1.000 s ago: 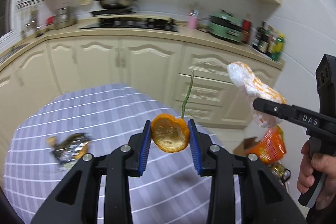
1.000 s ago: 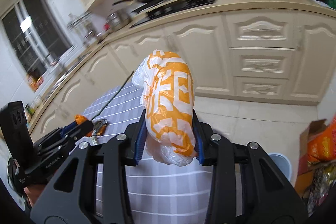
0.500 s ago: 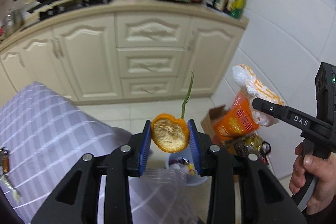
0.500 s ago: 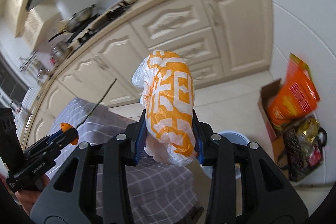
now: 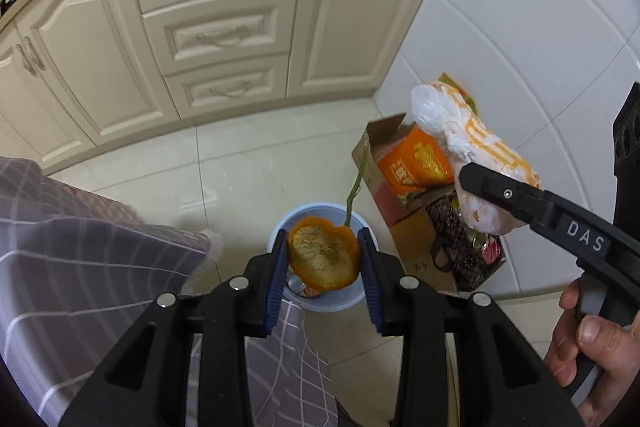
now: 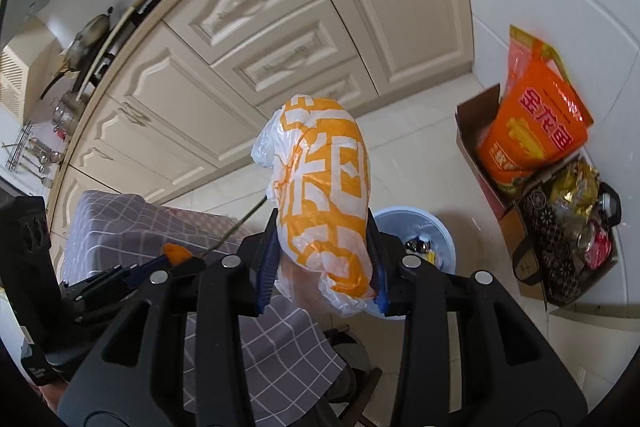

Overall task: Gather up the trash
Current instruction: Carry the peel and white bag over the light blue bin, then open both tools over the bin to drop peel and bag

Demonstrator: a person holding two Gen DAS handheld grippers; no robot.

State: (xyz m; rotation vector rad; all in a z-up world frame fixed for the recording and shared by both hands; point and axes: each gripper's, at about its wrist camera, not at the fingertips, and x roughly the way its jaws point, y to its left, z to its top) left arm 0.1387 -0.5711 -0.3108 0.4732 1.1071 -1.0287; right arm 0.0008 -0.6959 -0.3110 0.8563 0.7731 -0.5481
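Left wrist view: an orange peel (image 5: 323,259) is pinched between the left gripper (image 5: 324,263) fingers directly above the blue bin (image 5: 280,235) on the floor, ready for dropping; a crumpled plastic bag (image 6: 324,203) is clamped by the right gripper (image 6: 325,259), held beside the bin for the same reason

Blue bin (image 5: 352,301) mostly hidden behind orange peel (image 5: 323,256) and left gripper (image 5: 324,267); contents unreadable. Right view: plastic bag (image 6: 324,203) covers bin's 9 o'clock side.
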